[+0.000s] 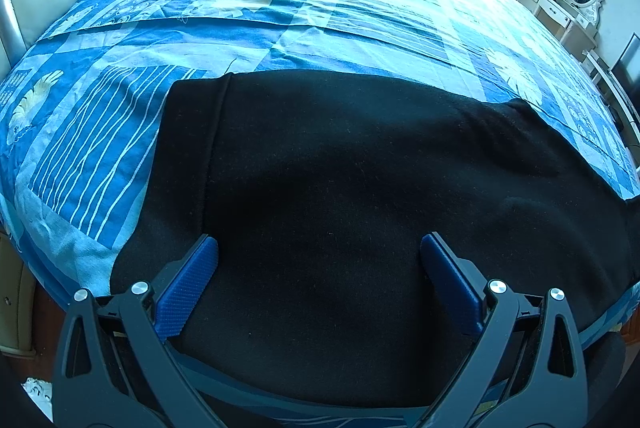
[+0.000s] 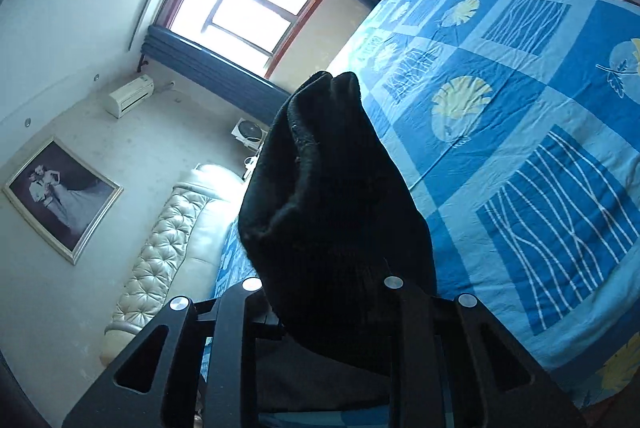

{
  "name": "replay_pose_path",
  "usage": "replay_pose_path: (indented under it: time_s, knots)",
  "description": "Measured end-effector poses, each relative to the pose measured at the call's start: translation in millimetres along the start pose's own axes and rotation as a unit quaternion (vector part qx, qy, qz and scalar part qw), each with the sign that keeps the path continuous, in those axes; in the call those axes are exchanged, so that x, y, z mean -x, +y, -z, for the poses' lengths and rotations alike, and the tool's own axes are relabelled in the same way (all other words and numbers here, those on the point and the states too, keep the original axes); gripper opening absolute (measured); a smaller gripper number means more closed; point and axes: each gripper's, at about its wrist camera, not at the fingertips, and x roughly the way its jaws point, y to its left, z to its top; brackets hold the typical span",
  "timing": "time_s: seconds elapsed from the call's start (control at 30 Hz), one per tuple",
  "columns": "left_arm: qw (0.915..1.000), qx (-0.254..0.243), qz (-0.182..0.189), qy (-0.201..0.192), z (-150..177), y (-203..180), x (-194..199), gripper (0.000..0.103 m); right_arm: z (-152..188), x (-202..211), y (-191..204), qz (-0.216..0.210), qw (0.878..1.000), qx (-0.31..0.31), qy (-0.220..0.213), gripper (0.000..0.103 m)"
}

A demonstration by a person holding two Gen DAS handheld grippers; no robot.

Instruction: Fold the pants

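A bunched end of the black pants (image 2: 336, 195) is pinched in the right gripper (image 2: 320, 284), its jaws drawn close on the cloth; the fabric is seen rising from the jaws toward twelve o'clock, lifted clear of the blue patterned bedspread (image 2: 520, 131), with the view rolled sideways. The left gripper (image 1: 319, 252) is held spread wide, tilted down over the pants (image 1: 340, 167), nothing gripped. There the garment is laid flat, its long axis running from nine to three o'clock across the bedspread (image 1: 248, 27).
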Motion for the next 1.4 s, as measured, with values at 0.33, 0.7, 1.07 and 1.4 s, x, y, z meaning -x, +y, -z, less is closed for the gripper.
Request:
replay_pose_path:
  time_s: [0.33,0.7,1.07,1.4]
  knots:
    - [1.0,0.0,0.001,0.007,-2,1,-1,0.101,88,-128,79,-0.004,0.986,0.097,0.134,0.024]
    - [1.0,0.001,0.002,0.009,-2,1,0,0.101,201,-214,97,0.16,0.917,0.292,0.221,0.024]
    - [1.0,0.0,0.001,0.007,-1,1,0,0.101,249,-214,102,0.165,0.88,0.366,0.254,0.055]
    - [1.0,-0.001,0.0,0.006,-1,0,0,0.101,276,-210,127,0.092,0.881,0.365,0.287,0.069]
